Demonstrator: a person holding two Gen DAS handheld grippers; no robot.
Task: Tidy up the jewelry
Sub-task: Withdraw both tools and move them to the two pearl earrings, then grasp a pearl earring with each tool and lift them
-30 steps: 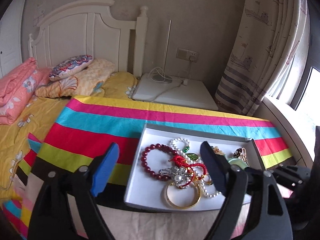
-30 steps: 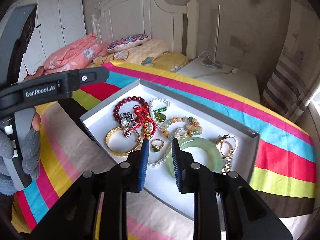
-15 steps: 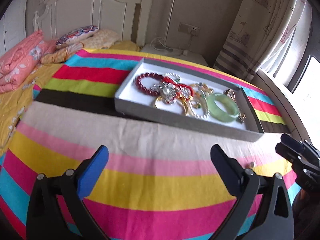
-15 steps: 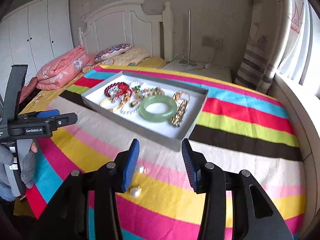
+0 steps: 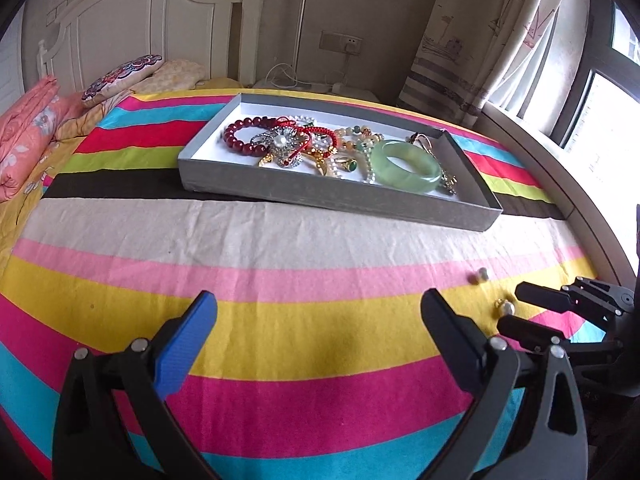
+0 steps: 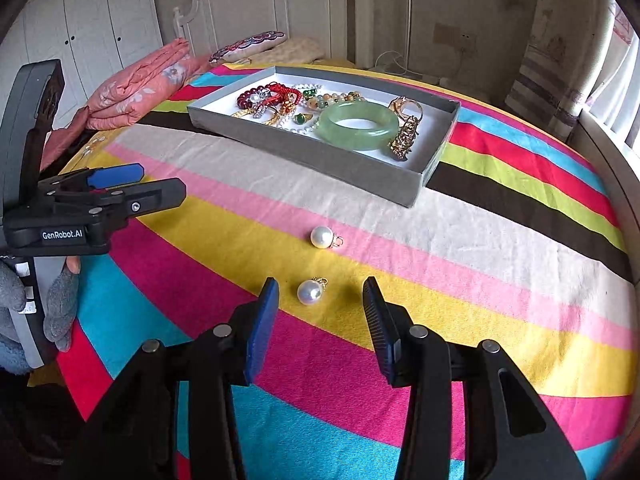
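Striped cloth in bright bands [image 6: 460,220] covers the surface, with a bed and white headboard behind it. Toward the upper middle of both views sits a grey tray [image 6: 320,168] heaped with jewelry, a pale green bangle [image 6: 362,124] lying flat among beads and gold pieces.

Two loose pearl pendants lie on the cloth, well short of the tray. In the right wrist view the nearer pearl [image 6: 309,291] rests on the yellow band just ahead of the right tool [image 6: 320,312] — its fingers are spread and empty, and the pearl sits slightly left of the midline between them, its small gold loop pointing up and right. The farther pearl [image 6: 322,237] lies beyond it, toward the tray.

The left tool [image 5: 316,336] hangs wide open over bare cloth at lower centre, holding nothing; both pearls lie off to its right. So the right tool is plainly the nearer, and likely takes the near pearl first.
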